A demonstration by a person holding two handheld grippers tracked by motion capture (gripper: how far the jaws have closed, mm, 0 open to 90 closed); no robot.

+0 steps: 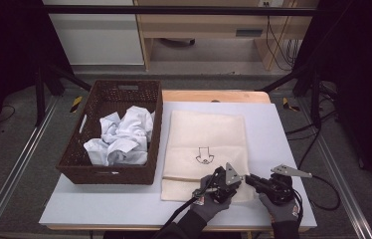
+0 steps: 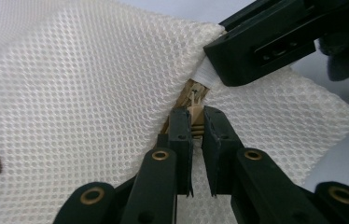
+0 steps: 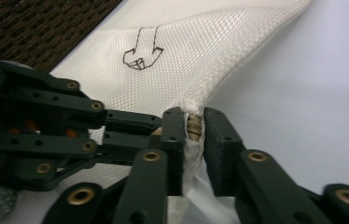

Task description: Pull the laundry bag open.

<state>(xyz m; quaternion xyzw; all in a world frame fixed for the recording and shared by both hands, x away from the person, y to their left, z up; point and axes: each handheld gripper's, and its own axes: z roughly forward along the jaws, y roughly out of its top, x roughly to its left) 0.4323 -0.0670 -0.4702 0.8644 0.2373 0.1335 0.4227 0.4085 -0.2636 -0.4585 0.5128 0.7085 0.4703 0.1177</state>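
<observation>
Mesh laundry bag (image 1: 205, 149) lies flat on the counter (image 1: 273, 144), just right of the wicker basket (image 1: 109, 169) of crumpled white clothes (image 1: 122, 137). Left claw (image 2: 196, 114) narrow, pinching the zipper pull (image 2: 195, 103); right claw (image 3: 192, 128) clamps the bag's corner by the zipper end, likely bracing the fabric so the zip can slide.

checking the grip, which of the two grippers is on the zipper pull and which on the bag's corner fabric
The left gripper pinches the tan zipper pull; the right gripper clamps the mesh bag at its bunched corner.
</observation>
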